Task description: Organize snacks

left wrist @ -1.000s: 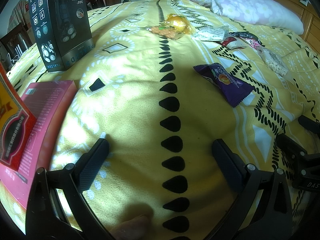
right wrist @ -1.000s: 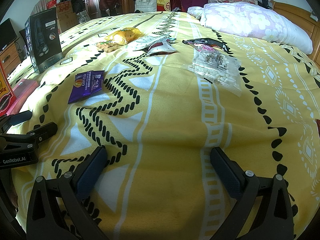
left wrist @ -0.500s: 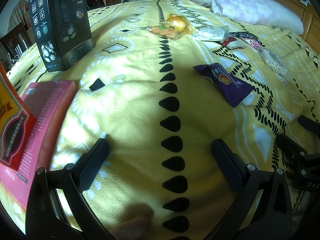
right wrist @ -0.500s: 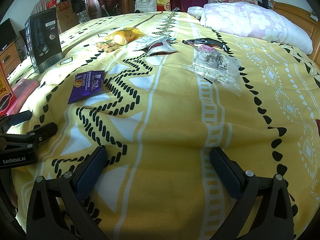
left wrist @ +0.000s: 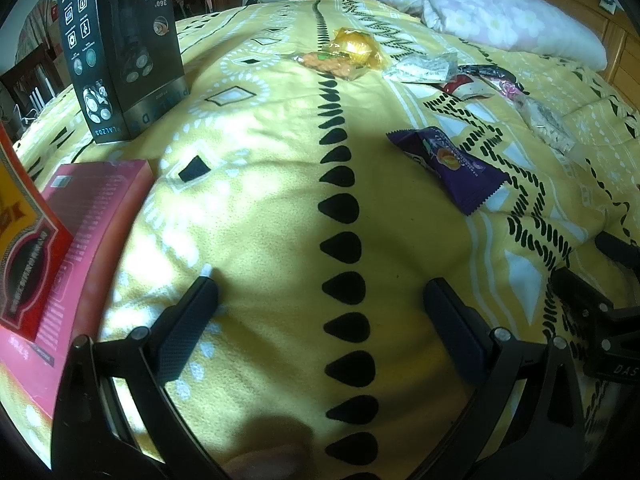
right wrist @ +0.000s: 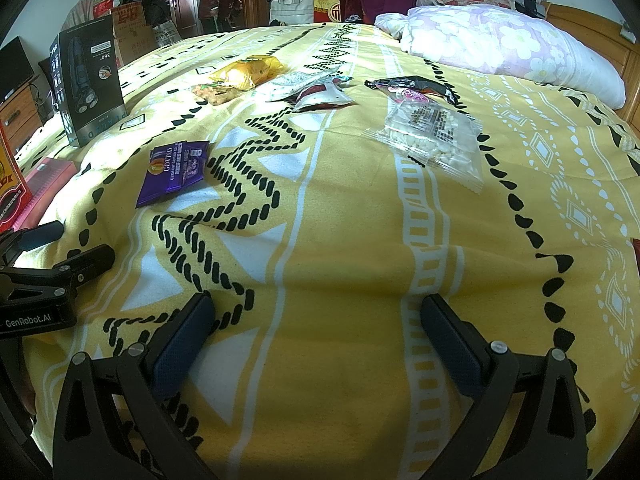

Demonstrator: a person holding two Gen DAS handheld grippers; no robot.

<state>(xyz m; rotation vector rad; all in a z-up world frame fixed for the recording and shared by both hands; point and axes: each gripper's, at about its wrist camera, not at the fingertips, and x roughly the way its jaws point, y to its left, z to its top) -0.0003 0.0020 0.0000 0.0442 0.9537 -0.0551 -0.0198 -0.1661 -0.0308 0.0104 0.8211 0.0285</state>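
Left wrist view: the left gripper (left wrist: pixel 320 300) is held with its jaws spread wide and nothing between them, low over the yellow patterned bedspread (left wrist: pixel 260 208). Bare cloth is seen ahead of the fingers. To the left, the space is bounded by a pink flat box (left wrist: pixel 80 240) lying on the cloth with a red and yellow box (left wrist: pixel 24 240) over its near end, and by a black shaver box (left wrist: pixel 120 48) standing upright farther back. At the right edge of this view, part of the right gripper is visible.

A purple snack packet (left wrist: pixel 448 168) lies flat ahead and to the right of the left gripper, apart from both fingers. Farther back, a cluster is formed by an orange snack bag (left wrist: pixel 332 64), a yellow packet (left wrist: pixel 356 46), a clear packet (left wrist: pixel 424 68) and a red and white packet (left wrist: pixel 468 86).

Right wrist view: the right gripper (right wrist: pixel 316 312) is likewise opened wide and empty. A broad stretch of bedspread lies before it. A transparent bag of white pieces (right wrist: pixel 436 140) rests ahead and slightly right, well apart from the fingers, with a black packet (right wrist: pixel 412 84) behind it. The purple packet is seen ahead to the left. A floral pillow (right wrist: pixel 500 48) closes the far right side, against a wooden headboard (right wrist: pixel 592 28).
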